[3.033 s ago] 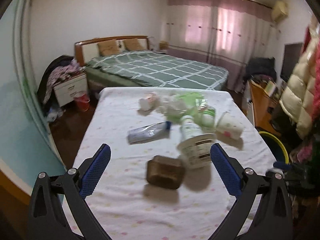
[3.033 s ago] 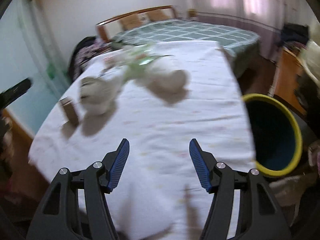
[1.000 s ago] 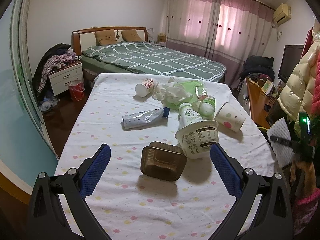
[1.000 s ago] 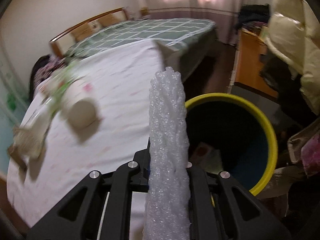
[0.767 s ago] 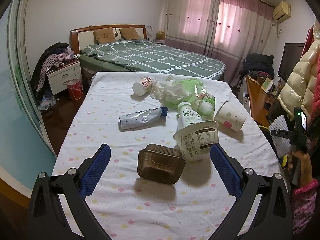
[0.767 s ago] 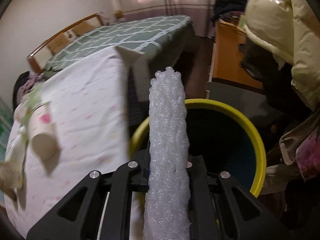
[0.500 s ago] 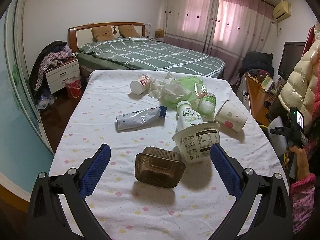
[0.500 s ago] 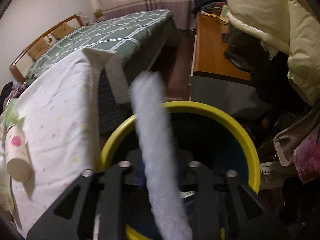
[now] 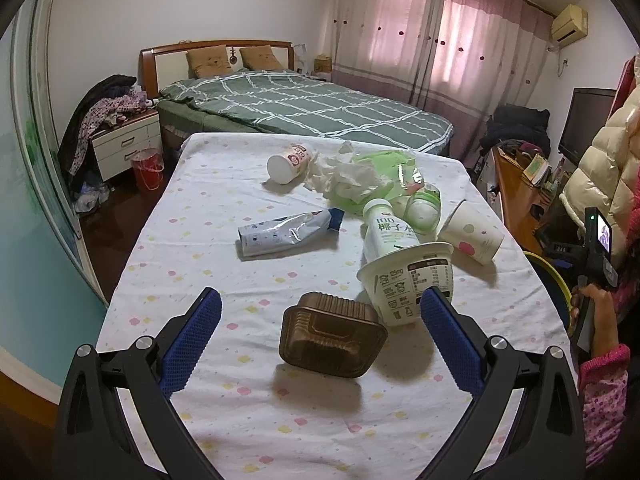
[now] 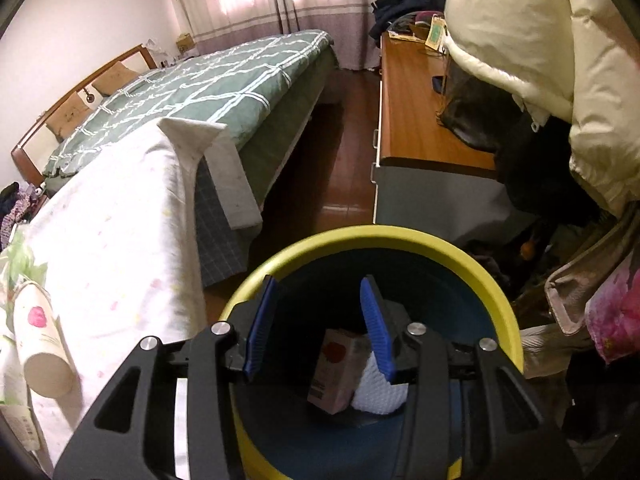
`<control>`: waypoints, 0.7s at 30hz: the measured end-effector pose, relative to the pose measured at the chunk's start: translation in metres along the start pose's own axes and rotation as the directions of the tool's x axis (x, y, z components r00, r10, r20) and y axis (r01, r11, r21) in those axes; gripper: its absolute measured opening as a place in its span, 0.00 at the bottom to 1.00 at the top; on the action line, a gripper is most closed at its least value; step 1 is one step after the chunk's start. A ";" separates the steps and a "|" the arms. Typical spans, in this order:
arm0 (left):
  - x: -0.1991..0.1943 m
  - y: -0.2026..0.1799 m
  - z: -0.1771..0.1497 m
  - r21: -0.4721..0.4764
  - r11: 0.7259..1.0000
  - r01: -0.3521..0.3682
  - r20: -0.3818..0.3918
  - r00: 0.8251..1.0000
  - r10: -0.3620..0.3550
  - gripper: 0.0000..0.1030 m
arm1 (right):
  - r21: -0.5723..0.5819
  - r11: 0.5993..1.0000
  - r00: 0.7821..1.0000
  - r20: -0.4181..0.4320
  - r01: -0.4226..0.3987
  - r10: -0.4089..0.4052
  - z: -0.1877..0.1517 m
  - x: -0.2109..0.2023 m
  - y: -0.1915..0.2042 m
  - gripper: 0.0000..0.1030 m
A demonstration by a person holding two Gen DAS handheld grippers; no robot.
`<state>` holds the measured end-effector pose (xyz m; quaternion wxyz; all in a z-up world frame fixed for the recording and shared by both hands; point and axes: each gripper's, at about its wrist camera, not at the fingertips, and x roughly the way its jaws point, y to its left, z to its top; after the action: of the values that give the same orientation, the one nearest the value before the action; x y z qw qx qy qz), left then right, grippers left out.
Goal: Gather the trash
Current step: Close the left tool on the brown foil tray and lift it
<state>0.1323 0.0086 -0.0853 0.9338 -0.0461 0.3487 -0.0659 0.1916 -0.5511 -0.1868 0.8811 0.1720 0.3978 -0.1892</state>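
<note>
Left view: left gripper (image 9: 320, 328) spread and empty over the brown plastic tray (image 9: 332, 334), bottle (image 9: 386, 232) reads "100"; right view: right gripper (image 10: 318, 322) jaws just opened, empty, bubble wrap (image 10: 380, 390) now dropped in the yellow-rimmed bin (image 10: 400, 236) beside a carton (image 10: 340, 368), so one piece binned.

Bed (image 9: 304, 108), pink curtains (image 9: 436, 48), wooden floor (image 10: 340, 152)
</note>
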 end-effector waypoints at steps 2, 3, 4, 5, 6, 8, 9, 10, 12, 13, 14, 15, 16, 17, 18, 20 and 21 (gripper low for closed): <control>0.000 -0.001 -0.001 0.000 1.000 0.000 -0.005 1.000 0.000 0.95 | 0.006 1.000 1.000 0.027 -0.010 0.009 0.001 -0.006 0.007 0.42; 0.000 -0.002 -0.002 0.005 1.000 0.000 -0.008 1.000 0.000 0.95 | 0.007 1.000 0.999 0.040 -0.012 0.012 0.001 -0.009 0.012 0.44; 0.001 -0.004 -0.003 0.011 1.000 -0.002 -0.012 1.000 0.002 0.95 | 0.006 1.000 0.998 0.055 -0.014 0.014 0.001 -0.011 0.016 0.46; 0.001 -0.005 -0.004 0.015 1.000 -0.002 -0.015 1.000 0.002 0.95 | 0.003 1.000 0.998 0.066 -0.016 0.016 0.000 -0.013 0.021 0.46; 0.003 -0.007 -0.005 0.020 1.000 0.001 -0.024 1.000 -0.001 0.95 | 0.000 1.000 0.997 0.073 -0.018 0.018 -0.001 -0.014 0.024 0.46; 0.006 -0.010 -0.007 0.024 1.000 0.006 -0.035 0.999 -0.005 0.95 | -0.006 1.000 0.996 0.082 -0.019 0.019 -0.001 -0.015 0.029 0.46; 0.009 -0.011 -0.007 0.029 1.000 0.005 -0.045 0.999 -0.003 0.95 | -0.011 1.000 0.996 0.086 -0.021 0.021 -0.002 -0.016 0.032 0.46; 0.012 -0.013 -0.008 0.033 0.999 0.002 -0.054 0.999 0.000 0.95 | -0.015 1.000 0.996 0.087 -0.021 0.023 -0.002 -0.016 0.034 0.46; 0.018 -0.014 -0.009 0.035 0.999 -0.001 -0.071 0.997 0.003 0.95 | -0.019 1.000 0.996 0.086 -0.024 0.026 -0.003 -0.015 0.035 0.47; 0.020 -0.014 -0.010 0.036 0.999 -0.002 -0.077 0.997 0.004 0.95 | -0.019 0.999 0.996 0.083 -0.027 0.029 -0.003 -0.014 0.035 0.47; 0.024 -0.014 -0.010 0.037 0.999 -0.005 -0.085 0.996 0.009 0.95 | -0.017 0.999 0.996 0.082 -0.030 0.032 -0.003 -0.013 0.035 0.47; 0.027 -0.014 -0.011 0.039 0.999 -0.010 -0.092 0.996 0.014 0.95 | -0.015 0.999 0.996 0.081 -0.031 0.033 -0.004 -0.012 0.034 0.47; 0.030 -0.013 -0.012 0.041 0.999 -0.013 -0.099 0.995 0.017 0.95 | -0.014 0.999 0.996 0.080 -0.033 0.034 -0.004 -0.012 0.034 0.47; 0.032 -0.013 -0.012 0.043 0.999 -0.014 -0.104 0.994 0.019 0.95 | -0.014 0.999 0.996 0.080 -0.035 0.036 -0.003 -0.012 0.034 0.47; 0.035 -0.013 -0.013 0.047 0.999 -0.015 -0.112 0.994 0.020 0.95 | -0.015 0.999 0.996 0.080 -0.037 0.038 -0.004 -0.011 0.035 0.47; 0.040 -0.012 -0.014 0.054 0.998 -0.014 -0.124 0.992 0.021 0.95 | -0.020 0.999 0.996 0.078 -0.039 0.041 -0.004 -0.010 0.035 0.47; 0.043 -0.011 -0.015 0.057 0.998 -0.014 -0.129 0.991 0.021 0.95 | -0.021 0.999 0.996 0.076 -0.041 0.042 -0.004 -0.009 0.036 0.47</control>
<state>0.1536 -0.0098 -0.1229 0.9105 -0.0127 0.4072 -0.0702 0.1998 -0.5161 -0.1769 0.9012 0.1641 0.3618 -0.1733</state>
